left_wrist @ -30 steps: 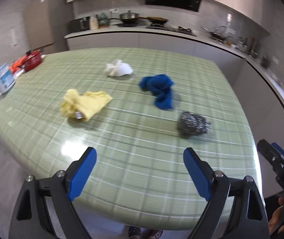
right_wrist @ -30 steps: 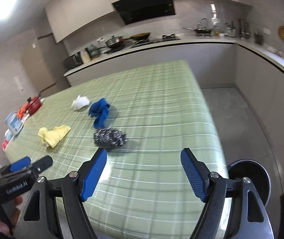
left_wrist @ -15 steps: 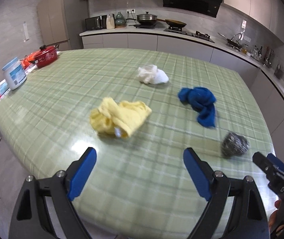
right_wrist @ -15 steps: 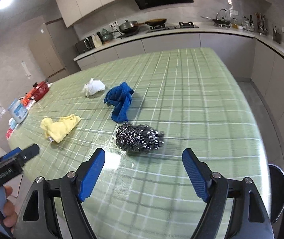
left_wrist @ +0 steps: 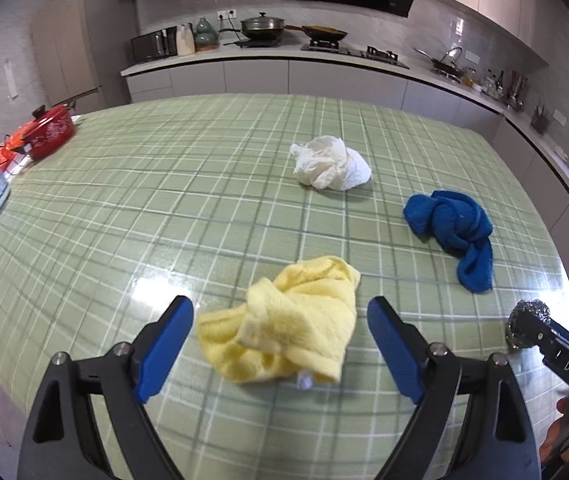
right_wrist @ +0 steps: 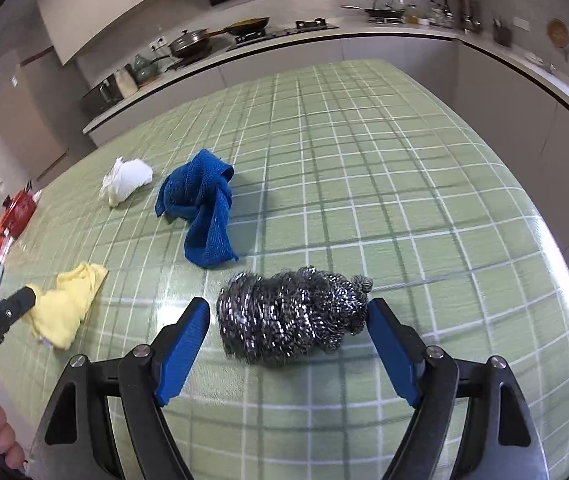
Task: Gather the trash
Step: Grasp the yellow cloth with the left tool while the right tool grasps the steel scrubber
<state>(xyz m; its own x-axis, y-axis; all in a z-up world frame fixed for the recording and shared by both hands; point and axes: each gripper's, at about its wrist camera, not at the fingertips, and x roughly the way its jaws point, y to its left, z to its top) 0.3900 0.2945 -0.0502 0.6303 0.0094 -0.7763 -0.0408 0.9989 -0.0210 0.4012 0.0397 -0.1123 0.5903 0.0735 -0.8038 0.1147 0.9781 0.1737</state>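
Near the front edge of the desk [left_wrist: 124, 200], both tools are lined up on separate targets. Left tool [left_wrist: 280, 322] is released, jaws spread wide; the yellow cloth [left_wrist: 284, 328] lies on the desk straight ahead between the blue pads, touching neither. Right tool [right_wrist: 288, 320] is likewise released, nothing gripped; the steel wool scourer [right_wrist: 292, 316] sits between its pads, toward the front right corner of the desk. Its right end looks just against the right pad, a small gap on the left.

Key relation: the scourer's long axis runs pad to pad, across the jaw opening, so closing would squeeze it end to end, not across its narrow waist. My read: it's springy coiled wire, compresses fine, but rolling the wrist a quarter turn would give a shorter bite.

Yellow cloth is a soft, crumpled terry heap, no clear axis, any pinch works once the pads drop to it.

Further back toward the desk's middle: blue cloth [left_wrist: 452, 232], knotted and fuzzy, nearer the right hand; white crumpled paper wad [left_wrist: 330, 168], light and creased. Both untouched.
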